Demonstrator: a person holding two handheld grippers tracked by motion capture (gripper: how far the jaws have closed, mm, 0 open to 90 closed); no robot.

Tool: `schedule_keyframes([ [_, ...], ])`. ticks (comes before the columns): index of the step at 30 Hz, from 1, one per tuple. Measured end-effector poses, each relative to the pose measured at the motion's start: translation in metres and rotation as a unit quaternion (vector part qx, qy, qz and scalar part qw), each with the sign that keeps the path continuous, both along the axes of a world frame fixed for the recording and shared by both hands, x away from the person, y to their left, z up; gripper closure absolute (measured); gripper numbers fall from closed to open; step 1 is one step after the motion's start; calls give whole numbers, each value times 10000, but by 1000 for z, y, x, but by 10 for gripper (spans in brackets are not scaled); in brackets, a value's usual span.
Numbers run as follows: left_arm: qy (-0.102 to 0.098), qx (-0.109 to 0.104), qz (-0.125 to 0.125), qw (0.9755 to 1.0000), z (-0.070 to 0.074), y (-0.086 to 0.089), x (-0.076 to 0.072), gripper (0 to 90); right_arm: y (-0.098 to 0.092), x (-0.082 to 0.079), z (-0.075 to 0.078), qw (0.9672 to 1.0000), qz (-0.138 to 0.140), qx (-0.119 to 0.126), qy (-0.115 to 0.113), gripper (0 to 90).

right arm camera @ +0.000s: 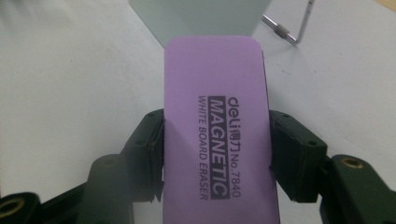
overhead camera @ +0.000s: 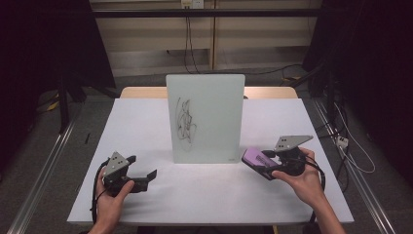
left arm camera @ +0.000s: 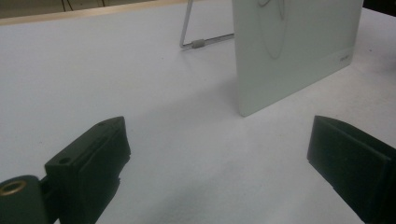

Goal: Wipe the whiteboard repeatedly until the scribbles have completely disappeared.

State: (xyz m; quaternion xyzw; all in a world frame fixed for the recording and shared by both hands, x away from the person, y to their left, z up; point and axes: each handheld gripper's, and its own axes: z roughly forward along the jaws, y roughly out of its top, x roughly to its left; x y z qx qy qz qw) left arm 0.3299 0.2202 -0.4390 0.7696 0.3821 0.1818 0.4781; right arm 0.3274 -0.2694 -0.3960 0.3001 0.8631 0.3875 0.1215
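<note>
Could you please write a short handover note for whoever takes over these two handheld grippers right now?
Right gripper: shut on the purple whiteboard eraser, clamped by its long sides, held just right of the board's lower corner.
Left gripper: open, nothing between its jaws, low over the table to the left of the board.
Whiteboard: stands upright on its wire stand at the table's middle, with a black scribble on its face.
Done: eraser picked up.
Left: the scribble looks untouched; probably wipe it off, steadying the board with the left gripper if it wobbles.

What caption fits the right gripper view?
Right tool clamps a purple whiteboard eraser, pointed toward the upright whiteboard.
</note>
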Motion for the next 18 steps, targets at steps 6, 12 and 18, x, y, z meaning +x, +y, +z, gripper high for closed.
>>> schedule_keyframes([
  [6,-22,52,-46,10000,1,-2,-3,54,14,1,1,9998,174,-34,-45,411],
  [12,-10,34,-20,10000,0,-1,-2,54,23,5,6,9995,273,-10,-124,411],
  [18,7,33,5,10000,-1,1,1,54,43,18,14,9985,486,41,-240,411],
])
